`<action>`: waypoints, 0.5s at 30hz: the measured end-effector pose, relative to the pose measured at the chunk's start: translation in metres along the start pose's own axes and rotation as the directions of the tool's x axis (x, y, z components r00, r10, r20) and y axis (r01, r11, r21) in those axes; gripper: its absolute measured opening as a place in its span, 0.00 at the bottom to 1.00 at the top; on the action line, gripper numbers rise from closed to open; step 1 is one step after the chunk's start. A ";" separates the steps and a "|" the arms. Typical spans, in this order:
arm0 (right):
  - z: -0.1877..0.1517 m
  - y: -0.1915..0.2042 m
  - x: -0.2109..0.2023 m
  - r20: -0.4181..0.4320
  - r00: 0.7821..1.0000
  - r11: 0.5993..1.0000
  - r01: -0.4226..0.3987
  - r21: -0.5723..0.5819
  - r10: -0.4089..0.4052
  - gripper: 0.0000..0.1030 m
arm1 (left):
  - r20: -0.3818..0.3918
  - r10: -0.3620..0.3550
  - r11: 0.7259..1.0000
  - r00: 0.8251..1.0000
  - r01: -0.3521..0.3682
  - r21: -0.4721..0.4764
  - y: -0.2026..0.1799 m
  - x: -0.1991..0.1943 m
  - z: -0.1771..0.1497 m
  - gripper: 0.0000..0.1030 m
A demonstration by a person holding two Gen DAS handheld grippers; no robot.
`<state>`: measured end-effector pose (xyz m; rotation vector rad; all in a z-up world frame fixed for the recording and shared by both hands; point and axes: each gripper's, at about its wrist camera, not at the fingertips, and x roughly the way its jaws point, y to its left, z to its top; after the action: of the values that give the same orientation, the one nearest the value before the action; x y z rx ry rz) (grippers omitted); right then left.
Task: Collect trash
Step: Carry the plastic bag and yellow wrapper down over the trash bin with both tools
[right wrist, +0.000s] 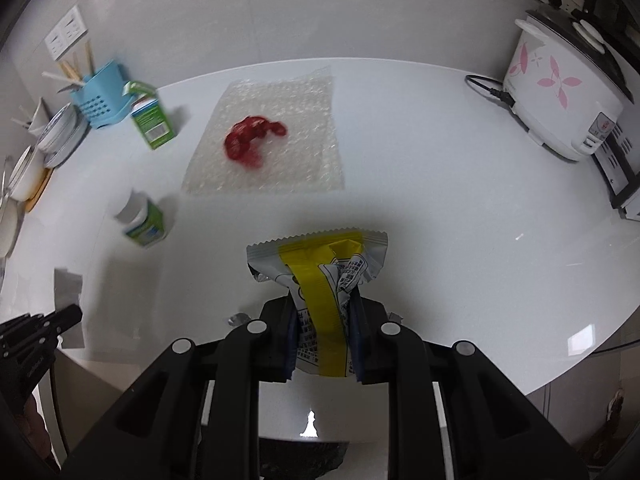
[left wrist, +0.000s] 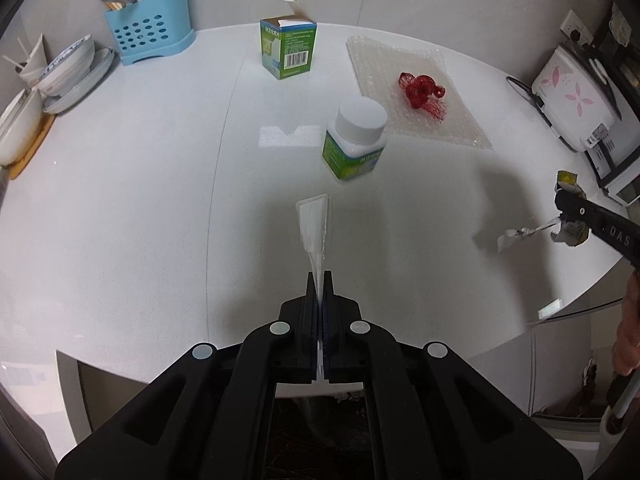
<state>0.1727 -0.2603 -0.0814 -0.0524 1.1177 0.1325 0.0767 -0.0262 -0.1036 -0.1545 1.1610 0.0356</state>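
The white round table [left wrist: 140, 220] fills both views, glossy enough to mirror the light, and it sits against a pale wall carrying sockets, with a flower-printed rice cooker [right wrist: 560, 96] at its right edge and stacked bowls [left wrist: 68, 68] beside a blue utensil caddy [left wrist: 148, 28] holding chopsticks at its left. Toward the back lies a sheet of bubble wrap [left wrist: 436, 120] with a crumpled red mesh net [left wrist: 420, 92] resting on it, likely trash not yet gathered. An opened green carton [left wrist: 290, 46] stands upright near the caddy, and a green bottle with a white cap [left wrist: 354, 142] stands nearer the front, just beside the bubble wrap. Both grippers hang near the table's front edge, where a dark bin interior seems to show below them, which suggests each piece is being carried to drop there. The right gripper [right wrist: 324, 308] is clamped on a yellow and silver snack wrapper [right wrist: 324, 272], crumpling it between the pads. The left gripper [left wrist: 320, 292] pinches a small clear plastic sachet [left wrist: 314, 224] by one end, so it juts forward above the table.
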 end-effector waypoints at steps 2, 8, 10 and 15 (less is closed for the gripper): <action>-0.009 0.008 -0.005 0.002 1.000 1.000 -0.018 -0.016 0.018 0.18 | 0.003 0.001 1.000 1.000 -0.001 0.001 -0.002 -0.004 -0.010 0.00; -0.044 0.029 -0.030 0.027 0.998 0.997 -0.063 -0.037 0.064 0.18 | 0.032 -0.014 1.000 0.999 0.014 -0.004 -0.014 -0.021 -0.042 0.00; -0.059 0.033 -0.040 0.029 0.996 0.996 -0.078 -0.042 0.080 0.18 | 0.052 -0.021 1.000 0.998 0.022 -0.005 -0.018 -0.027 -0.053 0.00; -0.087 0.038 -0.054 0.030 0.995 0.994 -0.090 -0.054 0.092 0.18 | 0.038 -0.047 0.999 0.998 0.048 -0.008 -0.028 -0.036 -0.078 0.00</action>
<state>0.0668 -0.2368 -0.0694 -0.0466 1.0841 0.2435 -0.0059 -0.0628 -0.0987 -0.1886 1.1192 0.0019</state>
